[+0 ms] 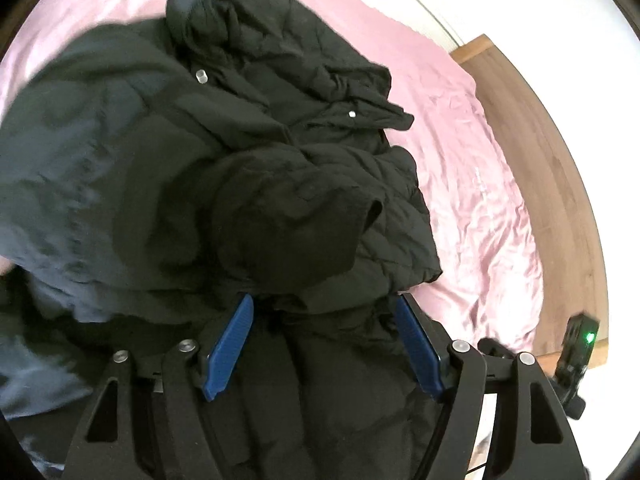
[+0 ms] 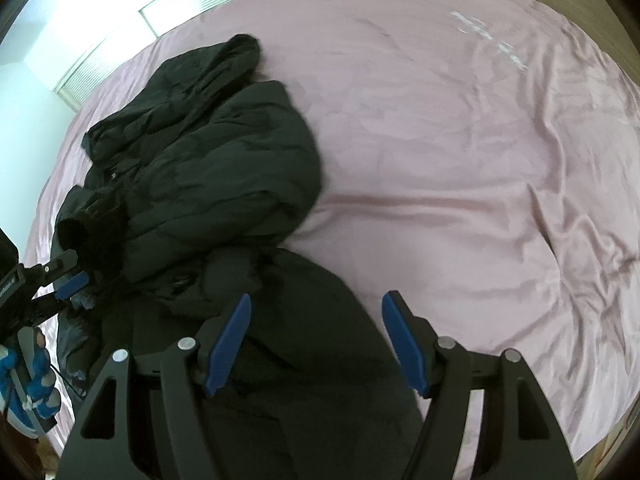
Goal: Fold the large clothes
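The left gripper (image 1: 324, 308) and right gripper (image 2: 316, 308) both stand with jaws apart, clamping nothing, directly over the crumpled black jacket (image 1: 248, 160) heaped on the pink bed sheet (image 1: 472, 152), apparently positioned to take fresh grips for folding.

Jacket (image 2: 208, 168) heaped left; sheet (image 2: 460, 184) bare rightward.

Both grippers point steeply downward. The left gripper (image 1: 324, 312) has its blue-padded jaws spread wide, pressing on nothing. The right gripper (image 2: 316, 312) likewise holds its jaws apart, nothing clamped between them
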### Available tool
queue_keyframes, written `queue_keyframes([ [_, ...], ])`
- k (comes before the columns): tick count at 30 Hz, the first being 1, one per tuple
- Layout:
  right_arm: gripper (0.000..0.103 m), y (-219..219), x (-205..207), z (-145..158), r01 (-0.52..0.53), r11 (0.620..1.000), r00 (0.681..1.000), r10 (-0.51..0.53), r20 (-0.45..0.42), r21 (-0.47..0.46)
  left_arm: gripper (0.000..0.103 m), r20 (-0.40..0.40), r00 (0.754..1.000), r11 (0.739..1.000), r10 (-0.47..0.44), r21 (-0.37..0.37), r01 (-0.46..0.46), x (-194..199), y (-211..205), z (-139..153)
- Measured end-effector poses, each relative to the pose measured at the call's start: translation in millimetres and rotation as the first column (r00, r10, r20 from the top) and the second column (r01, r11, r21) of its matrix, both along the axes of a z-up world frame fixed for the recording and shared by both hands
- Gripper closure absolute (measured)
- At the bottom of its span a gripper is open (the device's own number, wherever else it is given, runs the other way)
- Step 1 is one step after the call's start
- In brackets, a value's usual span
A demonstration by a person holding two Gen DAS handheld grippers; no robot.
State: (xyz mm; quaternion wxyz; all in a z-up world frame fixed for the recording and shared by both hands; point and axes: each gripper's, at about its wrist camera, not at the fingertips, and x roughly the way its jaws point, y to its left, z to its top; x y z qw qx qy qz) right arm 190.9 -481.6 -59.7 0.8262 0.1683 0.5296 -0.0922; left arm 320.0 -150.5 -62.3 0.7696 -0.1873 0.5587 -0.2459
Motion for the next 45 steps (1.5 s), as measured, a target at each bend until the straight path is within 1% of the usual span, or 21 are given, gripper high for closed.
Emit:
queue_keyframes([
  [4, 0.035, 34, 19, 4, -0.076, 0.997, 0.997, 0.076, 0.002, -0.02, 0.032, 0.081, 0.996, 0.997, 0.04, 0.068, -0.045, -2, 37, 16],
  [6, 0.035, 60, 33, 8, -0.135, 0.99, 0.991, 0.136, 0.011, -0.035, 0.032, 0.117, 0.991, 0.99, 0.057, 0.122, -0.071, 3, 61, 26],
  [9, 0.035, 99, 57, 17, -0.221, 0.974, 0.974, 0.223, 0.029, -0.057, 0.027, 0.151, 0.985, 0.973, 0.082, 0.203, -0.112, 18, 94, 35],
  [10, 0.035, 110, 63, 19, -0.243, 0.968, 0.969, 0.246, 0.035, -0.062, 0.025, 0.159, 0.982, 0.968, 0.098, 0.216, -0.131, 25, 105, 37],
  [14, 0.035, 176, 106, 36, -0.368, 0.927, 0.923, 0.374, 0.091, -0.077, 0.022, 0.198, 0.97, 0.951, 0.142, 0.245, -0.19, 51, 141, 42],
  [17, 0.035, 221, 138, 47, -0.447, 0.89, 0.88, 0.455, 0.134, -0.089, 0.022, 0.226, 0.963, 0.941, 0.145, 0.268, -0.205, 70, 155, 42],
  [19, 0.035, 246, 155, 51, -0.485, 0.869, 0.854, 0.495, 0.157, -0.098, 0.022, 0.24, 0.961, 0.937, 0.138, 0.283, -0.205, 81, 155, 38],
  [20, 0.035, 264, 166, 52, -0.511, 0.853, 0.836, 0.522, 0.169, -0.106, 0.022, 0.245, 0.961, 0.935, 0.129, 0.292, -0.2, 87, 152, 33],
  [22, 0.035, 284, 178, 47, -0.535, 0.835, 0.818, 0.55, 0.169, -0.125, 0.022, 0.243, 0.963, 0.931, 0.113, 0.312, -0.188, 94, 146, 22],
  [23, 0.035, 295, 188, 40, -0.549, 0.826, 0.81, 0.564, 0.162, -0.131, 0.022, 0.239, 0.965, 0.929, 0.106, 0.323, -0.182, 97, 142, 14],
  [24, 0.035, 303, 196, 30, -0.556, 0.821, 0.808, 0.57, 0.149, -0.127, 0.022, 0.23, 0.968, 0.927, 0.096, 0.335, -0.172, 99, 138, 4],
  [25, 0.035, 305, 199, 24, -0.558, 0.82, 0.809, 0.572, 0.136, -0.128, 0.022, 0.225, 0.971, 0.923, 0.086, 0.348, -0.162, 99, 134, -4],
  [27, 0.035, 309, 209, -4, -0.561, 0.815, 0.815, 0.575, 0.079, -0.144, 0.021, 0.214, 0.975, 0.909, 0.059, 0.391, -0.141, 97, 122, -28],
  [30, 0.035, 297, 207, -41, -0.564, 0.812, 0.821, 0.571, 0.005, -0.154, 0.019, 0.209, 0.978, 0.899, 0.021, 0.423, -0.11, 88, 107, -54],
  [33, 0.035, 281, 195, -70, -0.586, 0.796, 0.807, 0.59, -0.021, -0.152, 0.016, 0.219, 0.976, 0.884, -0.019, 0.46, -0.086, 81, 92, -74],
  [35, 0.035, 274, 186, -80, -0.602, 0.781, 0.793, 0.608, -0.017, -0.166, 0.015, 0.229, 0.973, 0.879, -0.024, 0.468, -0.088, 78, 86, -81],
  [37, 0.035, 268, 182, -83, -0.605, 0.779, 0.791, 0.611, -0.013, -0.165, 0.013, 0.235, 0.972, 0.88, -0.019, 0.466, -0.096, 77, 86, -84],
  [40, 0.035, 268, 180, -86, -0.609, 0.774, 0.787, 0.617, -0.009, -0.173, 0.012, 0.223, 0.975, 0.884, -0.009, 0.457, -0.096, 80, 89, -87],
  [43, 0.035, 270, 181, -85, -0.612, 0.769, 0.785, 0.619, -0.024, -0.184, 0.012, 0.203, 0.979, 0.882, -0.02, 0.465, -0.078, 81, 89, -81],
  [45, 0.035, 273, 179, -82, -0.614, 0.765, 0.784, 0.619, -0.041, -0.193, 0.012, 0.221, 0.975, 0.881, -0.022, 0.465, -0.085, 79, 93, -65],
])
